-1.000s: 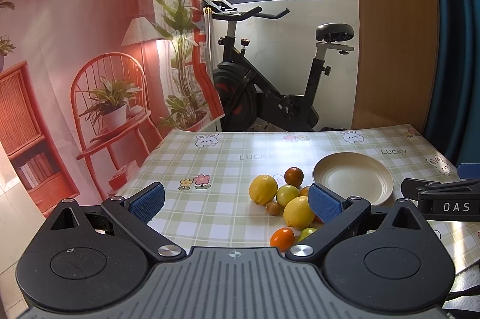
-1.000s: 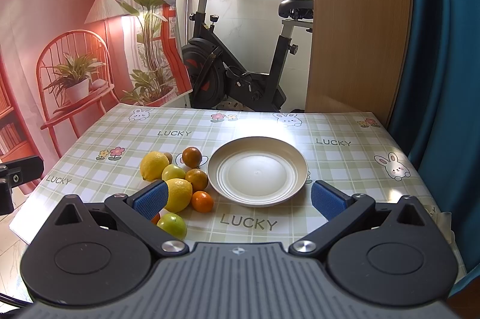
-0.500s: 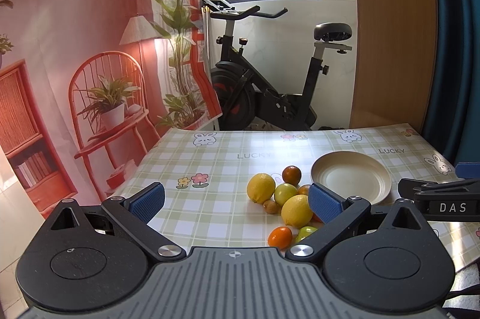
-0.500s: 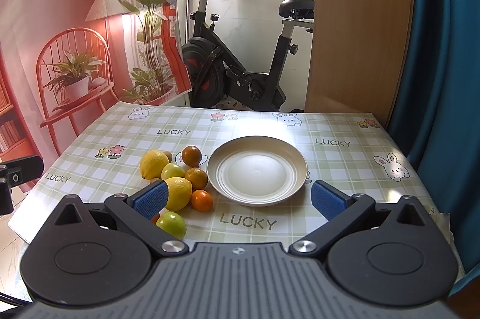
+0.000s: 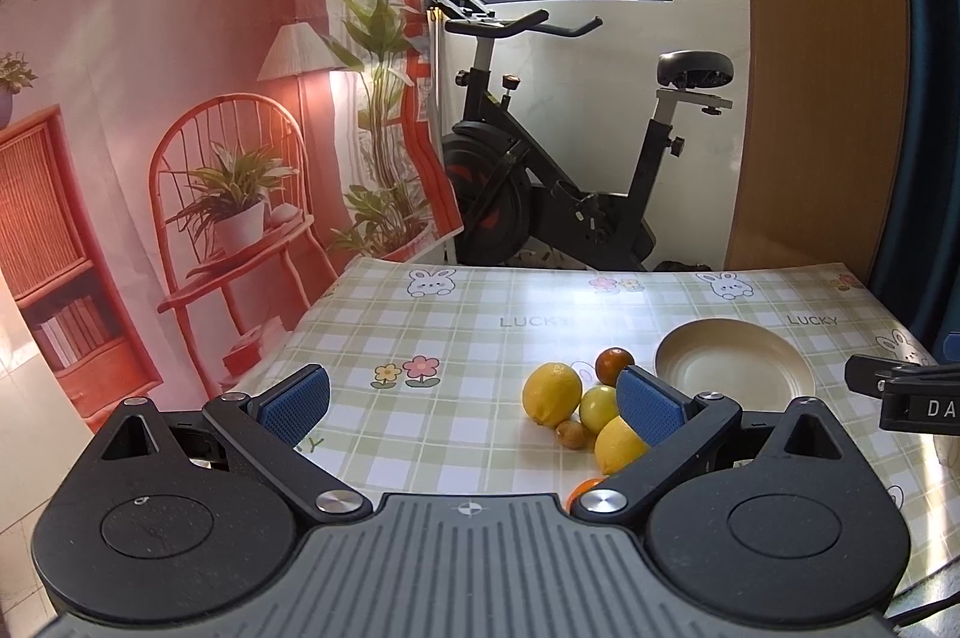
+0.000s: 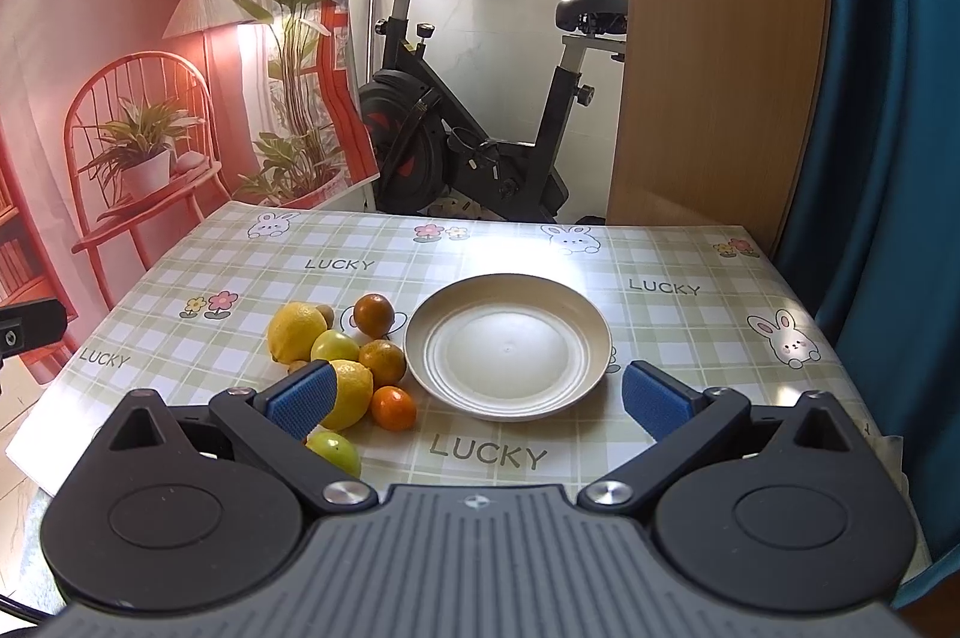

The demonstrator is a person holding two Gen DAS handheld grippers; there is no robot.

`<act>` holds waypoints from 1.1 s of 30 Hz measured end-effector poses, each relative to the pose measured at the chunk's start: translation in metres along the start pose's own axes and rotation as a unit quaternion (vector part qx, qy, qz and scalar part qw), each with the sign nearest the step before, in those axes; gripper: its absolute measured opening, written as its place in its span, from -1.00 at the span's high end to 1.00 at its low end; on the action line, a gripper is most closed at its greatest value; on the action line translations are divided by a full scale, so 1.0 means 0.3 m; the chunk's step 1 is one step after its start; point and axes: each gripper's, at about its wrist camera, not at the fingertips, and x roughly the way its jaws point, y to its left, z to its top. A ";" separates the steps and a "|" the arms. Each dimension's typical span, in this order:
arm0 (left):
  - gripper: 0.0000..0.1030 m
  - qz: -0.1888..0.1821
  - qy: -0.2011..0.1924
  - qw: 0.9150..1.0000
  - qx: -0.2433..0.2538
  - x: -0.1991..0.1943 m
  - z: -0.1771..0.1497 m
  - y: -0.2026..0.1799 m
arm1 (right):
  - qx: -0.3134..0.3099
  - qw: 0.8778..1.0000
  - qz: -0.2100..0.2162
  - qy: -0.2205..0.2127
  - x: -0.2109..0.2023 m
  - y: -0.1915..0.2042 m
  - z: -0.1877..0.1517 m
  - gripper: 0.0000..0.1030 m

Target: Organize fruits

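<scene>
A cluster of fruit lies on the checked tablecloth left of a cream plate (image 6: 507, 344): two lemons (image 6: 296, 332) (image 6: 348, 392), a dark orange (image 6: 373, 313), a second orange (image 6: 384, 361), a small bright orange (image 6: 393, 407), and green fruits (image 6: 333, 345) (image 6: 333, 449). The plate holds nothing. My right gripper (image 6: 477, 398) hovers open above the table's near edge, facing the plate. My left gripper (image 5: 471, 395) is open too, left of the fruit; its right finger (image 5: 648, 401) overlaps a lemon (image 5: 618, 443). In that view the far lemon (image 5: 552, 392) and plate (image 5: 735, 368) show.
An exercise bike (image 6: 474, 128) stands behind the table, beside a wooden panel (image 6: 714, 56) and a blue curtain (image 6: 888, 128). A printed backdrop (image 5: 150, 128) hangs on the left. The other gripper's tip (image 5: 906, 392) shows at the right edge of the left wrist view.
The left gripper has shifted slightly, so the fruit and plate sit further right and lower in its view. The right gripper's view is almost unchanged. Both stay open.
</scene>
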 end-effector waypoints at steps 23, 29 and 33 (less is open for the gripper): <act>-0.62 -0.067 0.044 0.996 -0.032 0.300 -0.065 0.053 | -0.091 0.994 0.043 -0.038 0.305 0.106 -0.015 -1.00; -0.63 -0.059 0.009 0.998 -0.023 0.313 -0.093 0.034 | -0.076 0.993 0.092 0.014 0.395 0.112 -0.038 -0.98; -0.63 -0.080 0.042 0.996 -0.024 0.355 -0.086 0.022 | -0.082 0.992 0.094 0.028 0.420 0.104 -0.062 -0.97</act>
